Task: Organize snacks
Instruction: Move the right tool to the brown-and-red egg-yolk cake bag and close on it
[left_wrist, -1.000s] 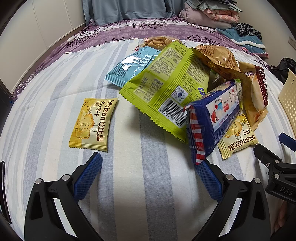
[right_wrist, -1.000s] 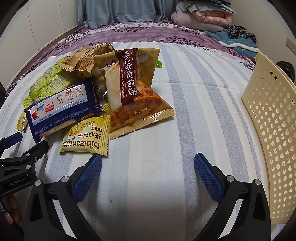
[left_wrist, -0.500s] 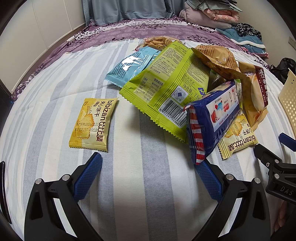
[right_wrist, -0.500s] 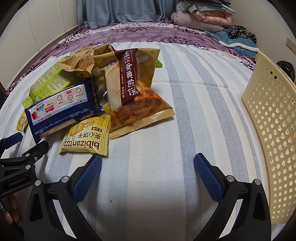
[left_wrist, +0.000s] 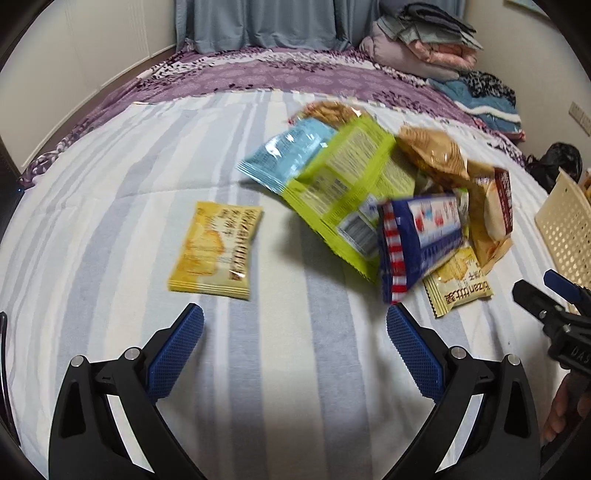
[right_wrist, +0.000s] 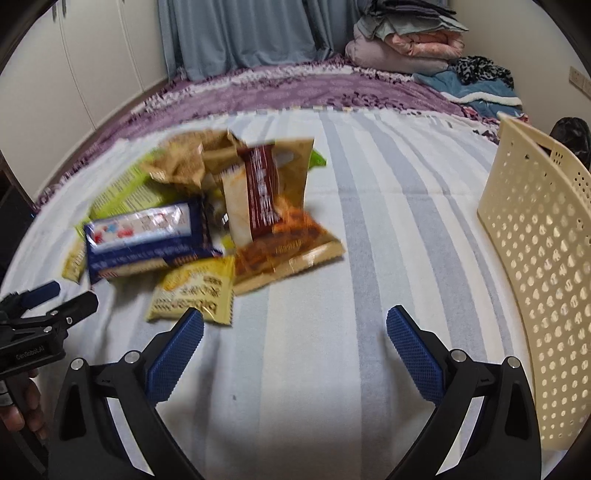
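A heap of snack packets lies on the striped bedspread. In the left wrist view a lone yellow biscuit packet (left_wrist: 216, 254) lies left of the heap, just beyond my open left gripper (left_wrist: 295, 317). The heap holds a lime green bag (left_wrist: 347, 195), a light blue bag (left_wrist: 288, 153), a navy packet (left_wrist: 421, 240) and a second yellow packet (left_wrist: 460, 290). In the right wrist view my open right gripper (right_wrist: 295, 321) hovers near a yellow packet (right_wrist: 195, 295), the navy packet (right_wrist: 147, 236) and a tan bag with a brown label (right_wrist: 266, 206). Nothing is between either gripper's fingers.
A cream perforated basket (right_wrist: 543, 258) stands on the right, also seen as the basket (left_wrist: 569, 229) at the right edge of the left wrist view. Folded bedding (right_wrist: 406, 44) is piled at the far end. A purple blanket (left_wrist: 295, 74) crosses the bed beyond the snacks.
Both views have shifted and blurred: the grippers have tilted up and moved slightly, so the snacks sit lower in frame. Both grippers stay open; no packet has moved.
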